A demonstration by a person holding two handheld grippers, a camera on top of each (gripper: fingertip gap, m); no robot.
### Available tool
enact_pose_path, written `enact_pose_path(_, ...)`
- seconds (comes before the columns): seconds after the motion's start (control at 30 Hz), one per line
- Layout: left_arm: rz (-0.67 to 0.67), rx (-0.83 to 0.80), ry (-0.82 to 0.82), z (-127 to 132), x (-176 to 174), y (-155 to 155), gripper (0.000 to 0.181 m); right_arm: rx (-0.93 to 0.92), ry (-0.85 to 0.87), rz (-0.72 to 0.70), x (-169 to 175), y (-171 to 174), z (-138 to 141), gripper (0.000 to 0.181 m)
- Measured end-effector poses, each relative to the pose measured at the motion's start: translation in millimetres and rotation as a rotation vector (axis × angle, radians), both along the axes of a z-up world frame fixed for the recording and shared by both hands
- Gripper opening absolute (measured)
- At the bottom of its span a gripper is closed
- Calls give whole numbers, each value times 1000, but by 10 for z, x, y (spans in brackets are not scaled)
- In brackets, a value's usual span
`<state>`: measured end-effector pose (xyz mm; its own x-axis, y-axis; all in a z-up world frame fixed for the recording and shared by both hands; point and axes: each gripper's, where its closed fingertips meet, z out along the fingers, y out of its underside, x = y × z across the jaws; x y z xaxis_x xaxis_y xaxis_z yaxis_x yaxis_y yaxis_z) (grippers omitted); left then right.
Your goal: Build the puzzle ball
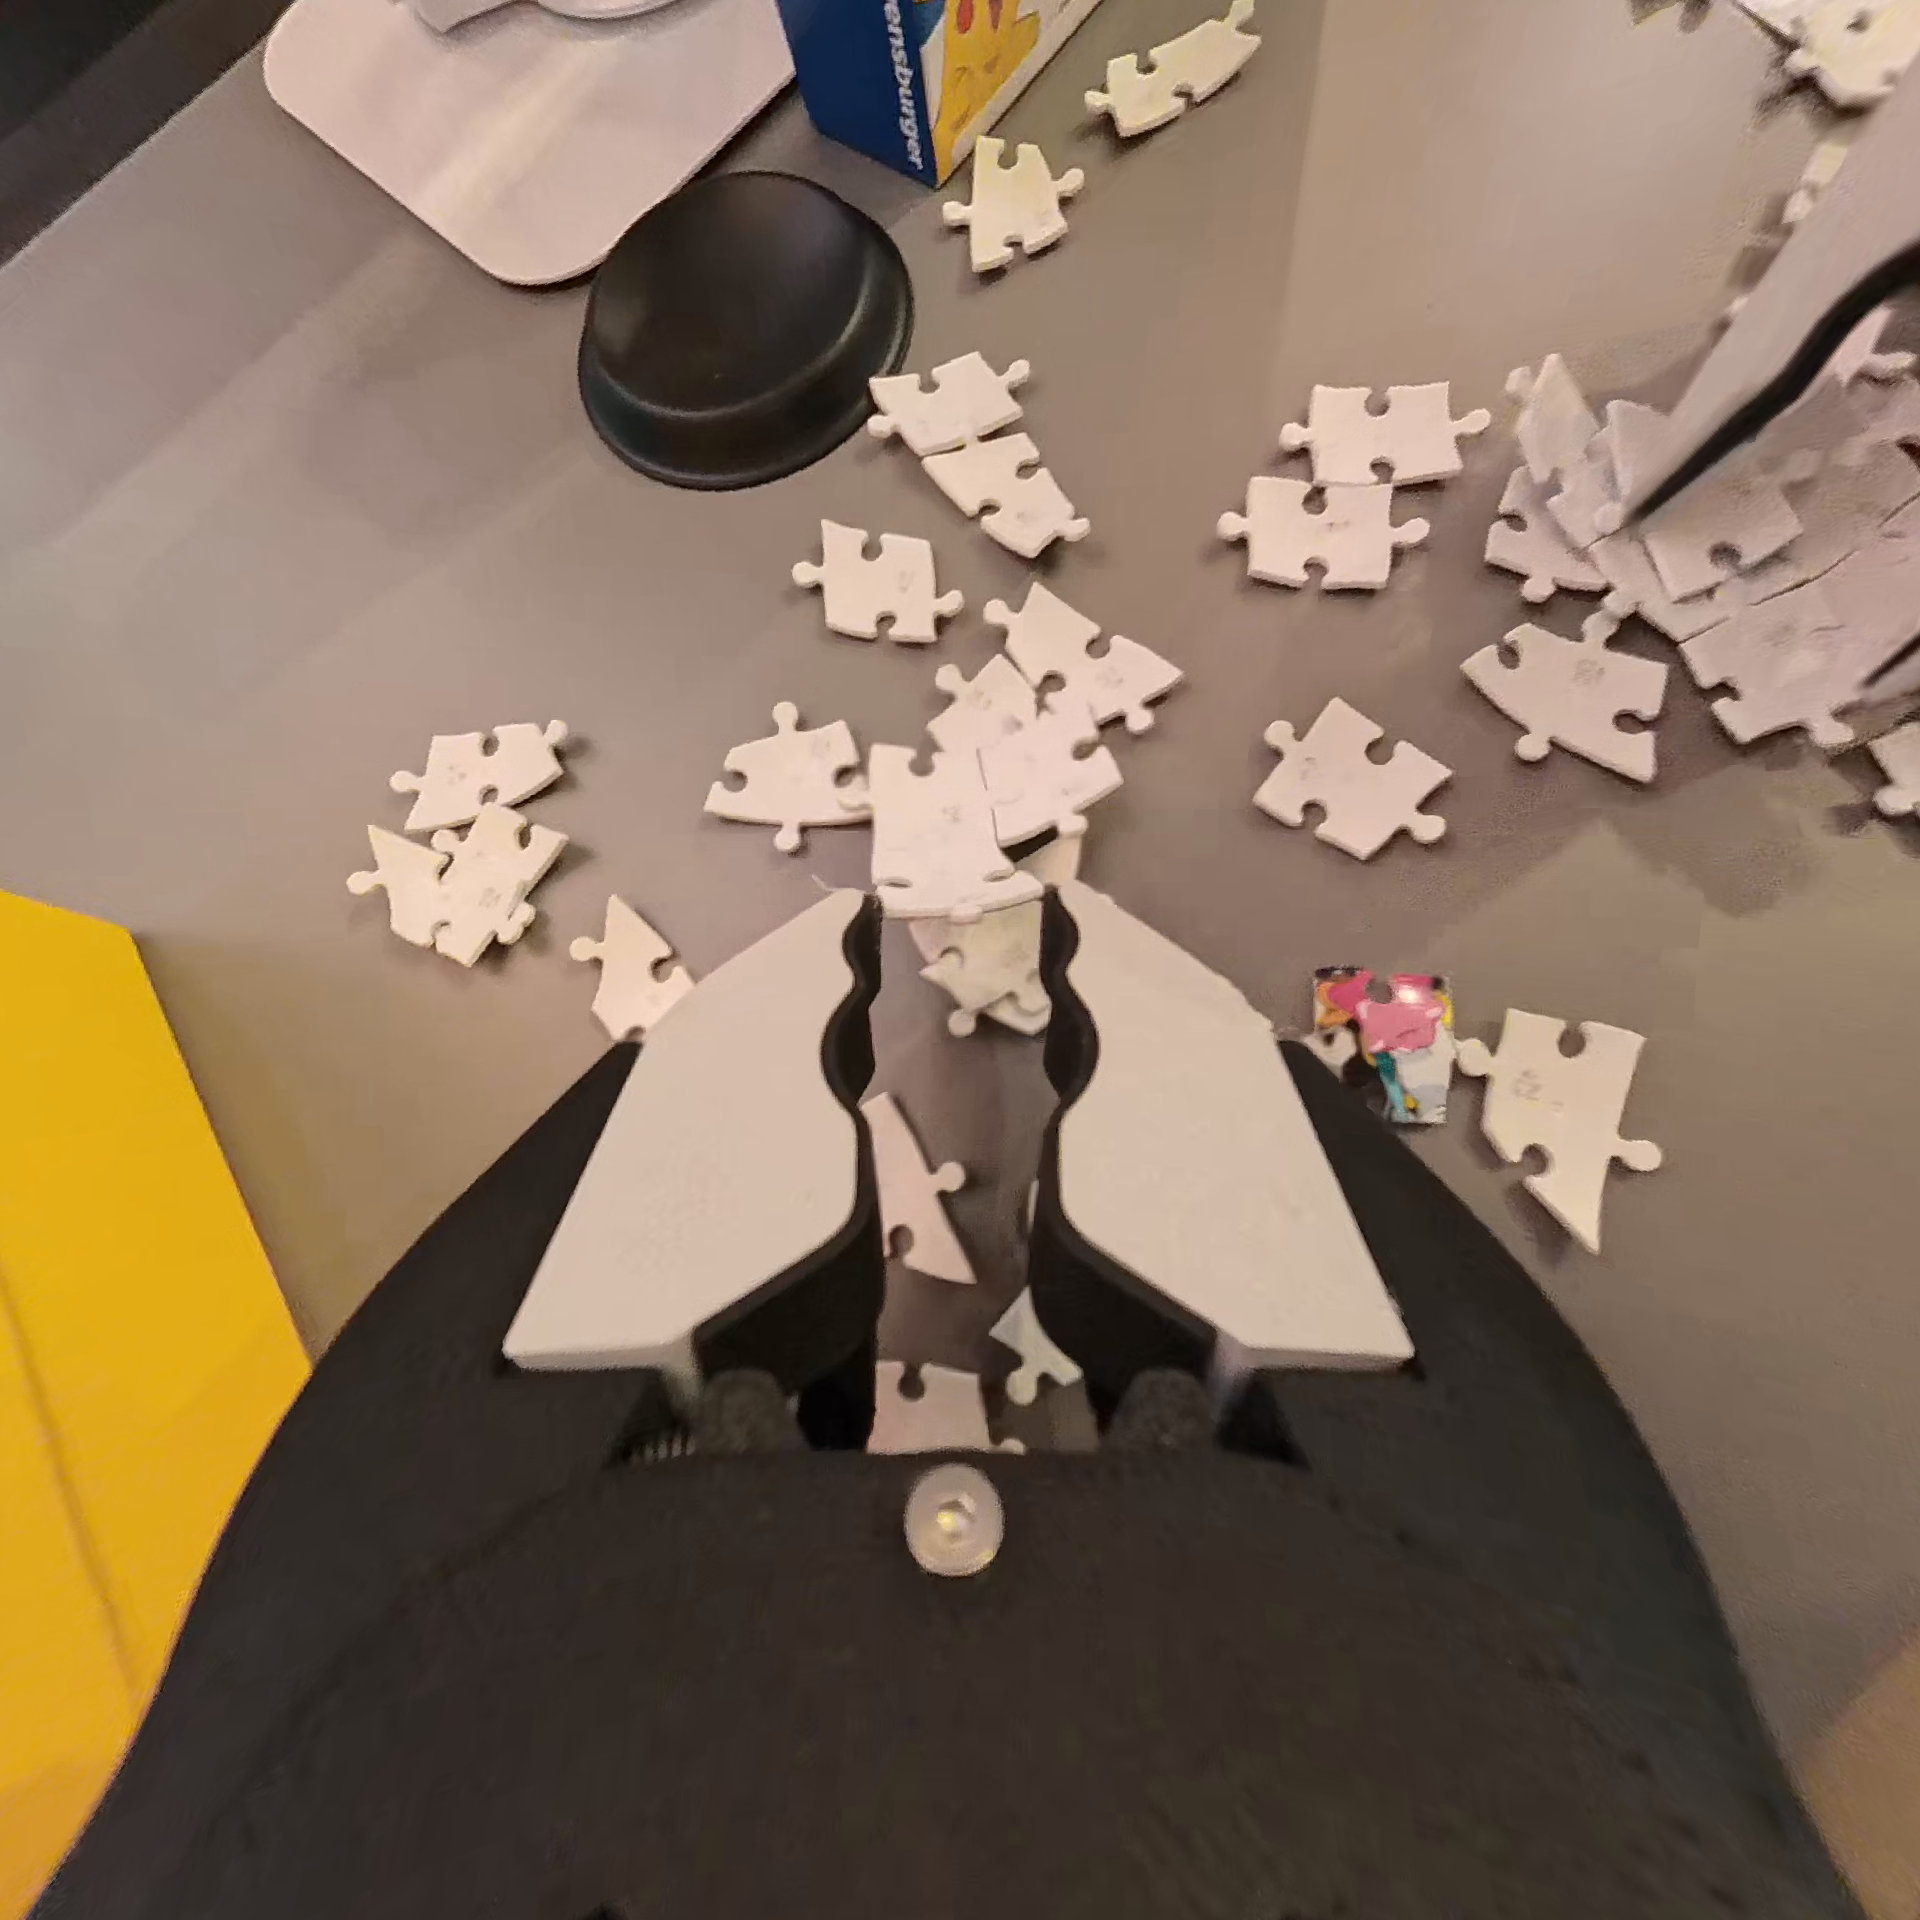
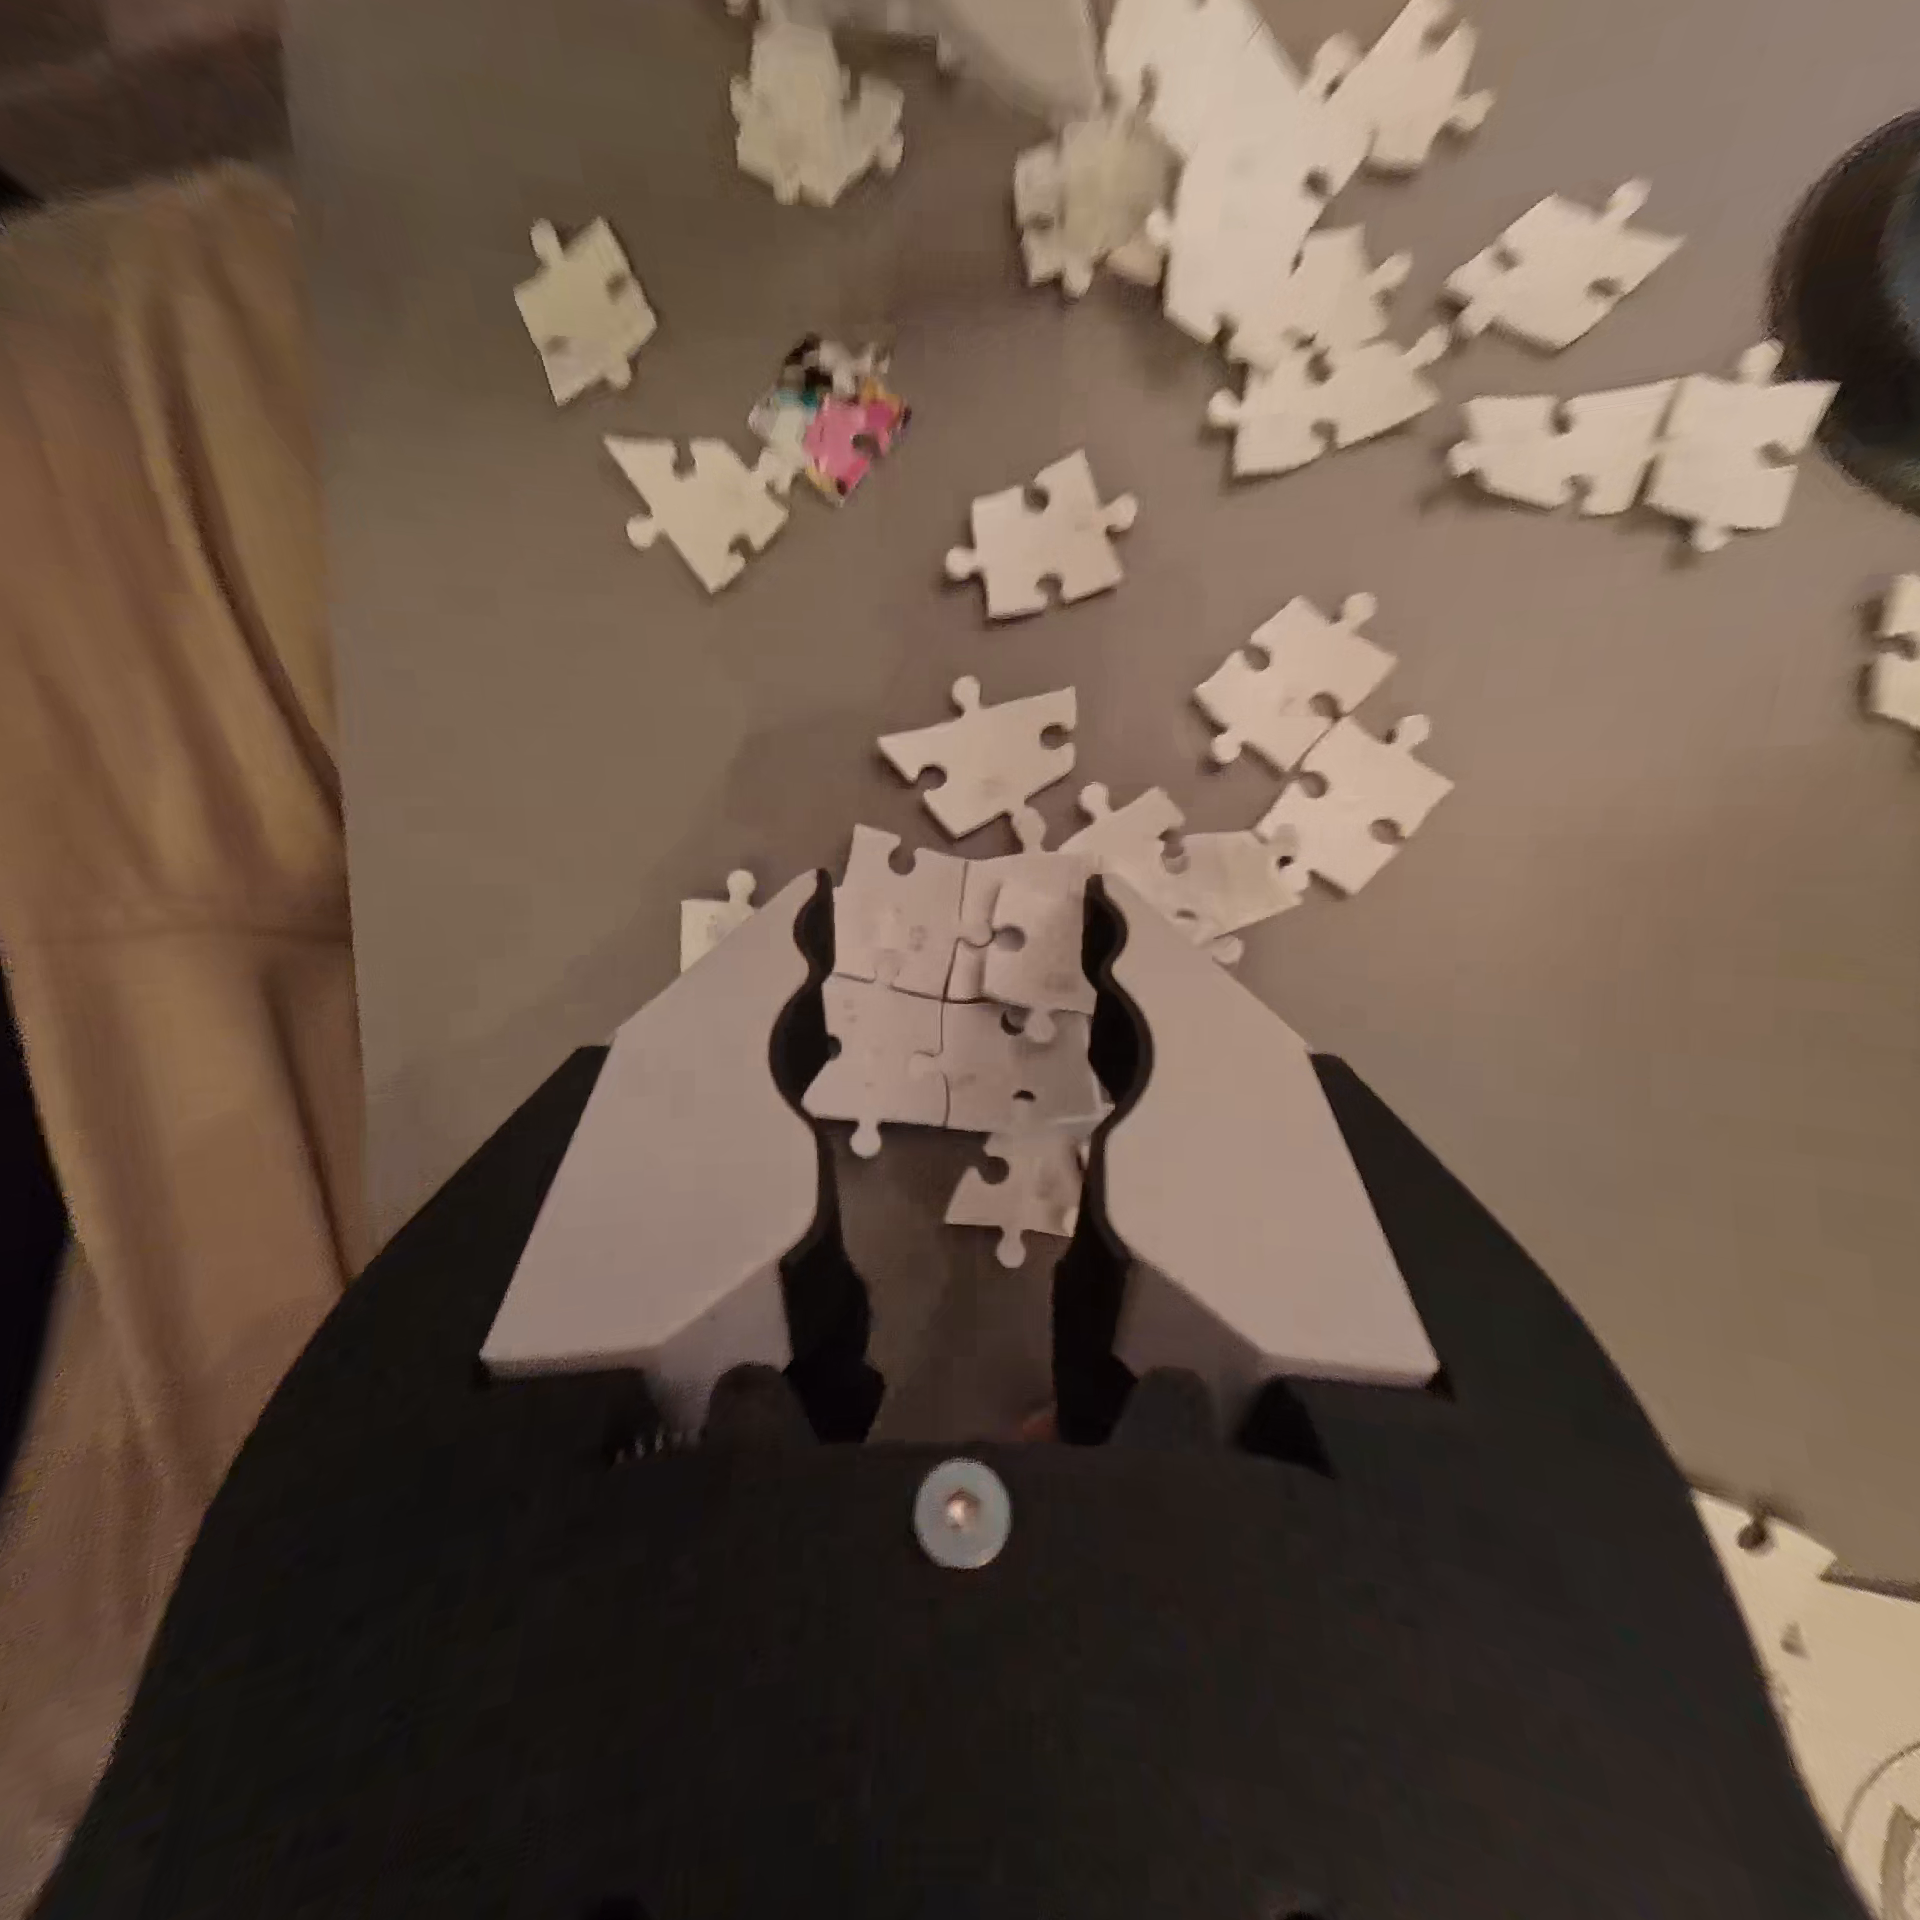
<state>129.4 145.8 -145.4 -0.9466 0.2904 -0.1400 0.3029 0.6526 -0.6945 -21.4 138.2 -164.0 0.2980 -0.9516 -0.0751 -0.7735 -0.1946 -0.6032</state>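
Note:
Many white, face-down puzzle pieces [image 1: 1351, 779] lie scattered on the grey table [image 1: 312, 520]. My left gripper [image 1: 958, 902] is closed on a single white piece [image 1: 935, 831] at its fingertips, above other loose pieces. My right gripper [image 2: 956, 888] is shut on a curved assembled section of several joined pieces [image 2: 935, 987], held above the table. In the left wrist view that section [image 1: 1662, 561] shows at the far right, with a finger [image 1: 1787, 312] of the right gripper on it. One piece lies colour side up [image 1: 1382, 1039], also in the right wrist view [image 2: 831, 416].
A black dome-shaped stand [image 1: 743, 332] sits behind the pieces, and shows at the right edge of the right wrist view [image 2: 1860, 312]. A blue puzzle box [image 1: 904, 73] and a white pad [image 1: 520, 135] lie at the back. A yellow object [image 1: 104, 1247] lies left. Beige cloth [image 2: 156, 727] hangs beside the table. Some 15 cm of space lies between my two pairs of fingers.

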Motion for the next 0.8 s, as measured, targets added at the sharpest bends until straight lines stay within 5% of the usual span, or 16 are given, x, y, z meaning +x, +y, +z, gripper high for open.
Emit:
enact_pose_path(0.5, -33, 17, 88, -6, -245, -5, 29, -32, 22, -204, -331, -744, -22, 36)
enact_pose_path(0.8, -37, 12, 172, 261, -157, 238, 35, -35, -59, -3, 29, 2, 161, 37)
